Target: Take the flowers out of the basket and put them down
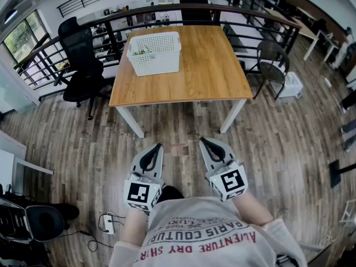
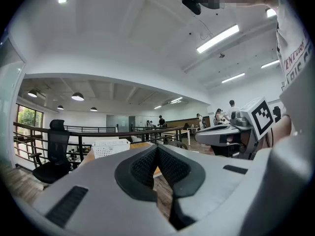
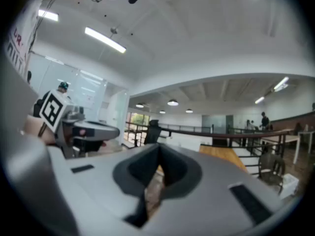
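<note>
Left gripper point(image 1: 159, 145), right gripper point(image 1: 202, 140) closed; white perforated basket point(image 1: 158, 63) beyond.

Shirt point(image 1: 206, 235): red print, upside down in the head view. The outer arc reads "ADVENTURE DRY SHIR…" and the arc inside it reads "PARIS COUTUR…". The smaller lines by the collar are too small to read. The left gripper view shows bits of the same print at the right edge: "VENTUR", "ARIS". Cube markers point(image 1: 141, 192) have black-and-white square patterns, no letters. Nothing else is legible.
</note>
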`<state>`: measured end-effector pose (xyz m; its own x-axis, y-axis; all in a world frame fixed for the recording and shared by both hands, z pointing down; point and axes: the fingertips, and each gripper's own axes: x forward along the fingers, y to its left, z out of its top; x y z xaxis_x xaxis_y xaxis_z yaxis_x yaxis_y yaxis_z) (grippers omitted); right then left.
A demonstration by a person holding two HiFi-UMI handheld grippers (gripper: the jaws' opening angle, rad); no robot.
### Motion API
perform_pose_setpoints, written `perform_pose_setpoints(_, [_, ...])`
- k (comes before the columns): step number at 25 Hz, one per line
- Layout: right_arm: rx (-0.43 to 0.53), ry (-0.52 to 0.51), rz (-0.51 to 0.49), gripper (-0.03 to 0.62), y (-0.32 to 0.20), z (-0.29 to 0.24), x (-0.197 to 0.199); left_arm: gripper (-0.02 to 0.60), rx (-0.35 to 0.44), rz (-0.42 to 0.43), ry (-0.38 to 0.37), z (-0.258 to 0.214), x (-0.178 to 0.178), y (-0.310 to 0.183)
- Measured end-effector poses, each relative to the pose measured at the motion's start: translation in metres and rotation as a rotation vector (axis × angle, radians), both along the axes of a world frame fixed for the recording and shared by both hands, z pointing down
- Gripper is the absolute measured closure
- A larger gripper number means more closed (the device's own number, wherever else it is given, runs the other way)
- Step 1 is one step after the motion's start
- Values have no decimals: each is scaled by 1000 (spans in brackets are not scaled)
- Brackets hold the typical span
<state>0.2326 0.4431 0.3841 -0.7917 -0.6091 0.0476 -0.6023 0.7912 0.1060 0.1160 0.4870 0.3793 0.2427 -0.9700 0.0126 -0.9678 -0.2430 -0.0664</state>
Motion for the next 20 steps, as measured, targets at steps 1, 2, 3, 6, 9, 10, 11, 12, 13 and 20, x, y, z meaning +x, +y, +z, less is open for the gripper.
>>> perform_pose_setpoints(1, [-1, -1, -1, 562, -1, 0, -1, 571, 0, -1, 3, 0, -1, -1])
perform_pose_setpoints(2, [-1, -2, -1, 562, -1, 1, -2, 571, 0, -2, 6, 0, -3, -2])
perform_pose_setpoints(3, [-2, -3, -2, 562, -2, 1, -3, 571, 0, -2, 8, -1, -3, -3])
perform_pose_setpoints(6, [-3, -2, -6, 562, -4, 1, -1, 571, -1, -2, 11, -2, -1, -5])
perform_pose_setpoints(9, [-10, -1, -13, 562, -3, 3, 1, 571, 6, -6, 37, -4, 0, -3])
perform_pose_setpoints(10, [-12, -2, -17, 562, -2, 4, 1, 571, 12, -9, 52, -5, 0, -3])
perform_pose_setpoints(11, [-13, -6, -20, 562, -2, 4, 1, 571, 17, -12, 67, -6, 0, -3])
perform_pose_setpoints(12, [-15, -11, -22, 562, -2, 4, 2, 571, 20, -15, 79, -6, 0, -2])
perform_pose_setpoints(13, [-19, -18, -23, 562, -3, 5, 3, 571, 20, -18, 85, -6, 0, -3])
perform_pose_setpoints(20, [-77, -43, -32, 562, -11, 19, 3, 571, -5, -38, 103, 8, -4, -6])
